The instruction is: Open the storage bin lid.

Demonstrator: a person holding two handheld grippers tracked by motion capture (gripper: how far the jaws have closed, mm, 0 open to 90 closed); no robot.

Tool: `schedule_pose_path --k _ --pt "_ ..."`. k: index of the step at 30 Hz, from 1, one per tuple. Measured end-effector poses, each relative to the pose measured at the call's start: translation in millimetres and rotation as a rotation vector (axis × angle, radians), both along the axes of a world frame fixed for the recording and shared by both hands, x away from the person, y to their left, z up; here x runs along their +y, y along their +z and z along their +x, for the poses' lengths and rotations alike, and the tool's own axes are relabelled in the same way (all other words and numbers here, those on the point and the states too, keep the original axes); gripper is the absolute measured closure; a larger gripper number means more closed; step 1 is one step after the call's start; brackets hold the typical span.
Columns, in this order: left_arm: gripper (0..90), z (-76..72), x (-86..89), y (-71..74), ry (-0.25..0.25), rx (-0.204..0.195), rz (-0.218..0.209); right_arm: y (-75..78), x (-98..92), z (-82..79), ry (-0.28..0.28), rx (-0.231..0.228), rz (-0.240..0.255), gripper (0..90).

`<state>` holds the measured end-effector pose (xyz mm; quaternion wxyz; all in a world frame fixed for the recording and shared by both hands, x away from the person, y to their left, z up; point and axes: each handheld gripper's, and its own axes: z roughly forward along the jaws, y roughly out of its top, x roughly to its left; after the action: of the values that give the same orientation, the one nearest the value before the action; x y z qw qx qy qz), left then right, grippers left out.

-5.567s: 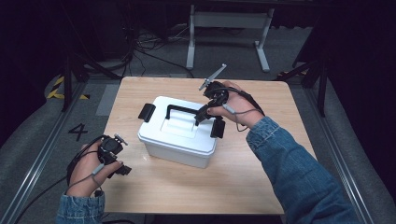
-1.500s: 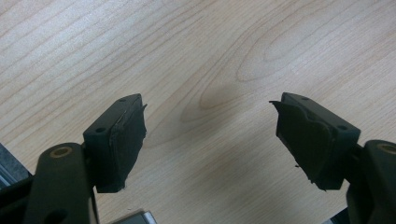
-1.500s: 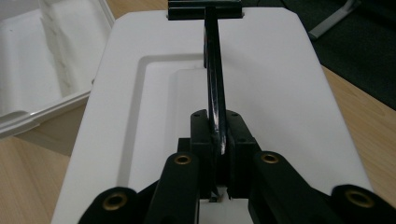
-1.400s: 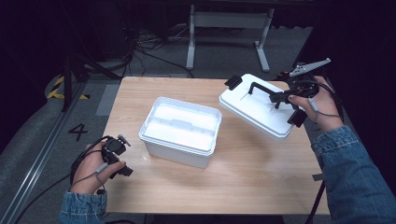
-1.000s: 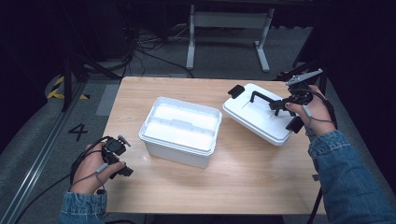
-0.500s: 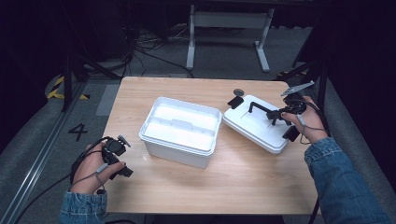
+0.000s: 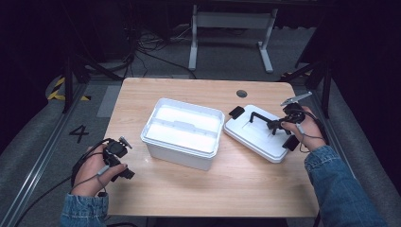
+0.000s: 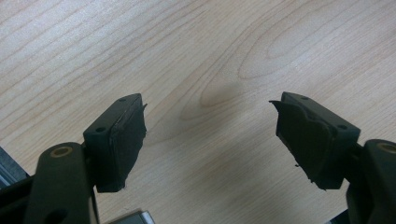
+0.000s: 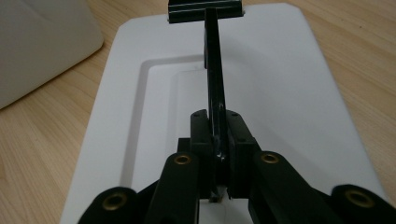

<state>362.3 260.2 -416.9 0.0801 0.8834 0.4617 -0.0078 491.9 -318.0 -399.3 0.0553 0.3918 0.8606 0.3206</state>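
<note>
A white box (image 7: 183,132) stands uncovered in the middle of the wooden table (image 7: 189,194). Its white lid (image 7: 255,137) (image 9: 280,88) lies on the table just right of the box. My right gripper (image 7: 278,126) (image 9: 218,140) is shut on the lid's black handle (image 7: 261,118) (image 9: 214,70), which runs up between the pads. A black latch (image 7: 236,112) sits on the lid's far end and another (image 7: 290,143) on its near end. My left gripper (image 7: 124,160) (image 8: 210,135) rests near the table's front left corner, open, with bare wood between its fingers.
The box's corner (image 9: 42,42) shows to the left of the lid in the right gripper view. A cable hole (image 7: 242,93) sits at the table's far right. A metal frame (image 7: 231,28) and cables lie on the floor beyond the table.
My right gripper has come down and a little left with the lid, which now lies flat on the table beside the box. The left hand has kept still.
</note>
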Motion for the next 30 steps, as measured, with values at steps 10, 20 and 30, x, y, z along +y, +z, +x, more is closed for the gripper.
schedule_pose_path --k 10,20,30 --pt "24.8 0.4 0.6 0.5 -0.009 -0.001 0.005 -16.0 -3.0 -0.7 -0.012 0.041 0.013 85.0" --pt "24.8 0.5 0.1 -0.4 0.004 0.001 0.0 -24.4 -4.1 0.6 -0.033 0.079 0.018 84.8" --pt "24.8 3.2 -0.8 -1.0 0.005 0.005 -0.005 -26.9 -13.9 3.6 -0.109 0.075 0.015 69.0"
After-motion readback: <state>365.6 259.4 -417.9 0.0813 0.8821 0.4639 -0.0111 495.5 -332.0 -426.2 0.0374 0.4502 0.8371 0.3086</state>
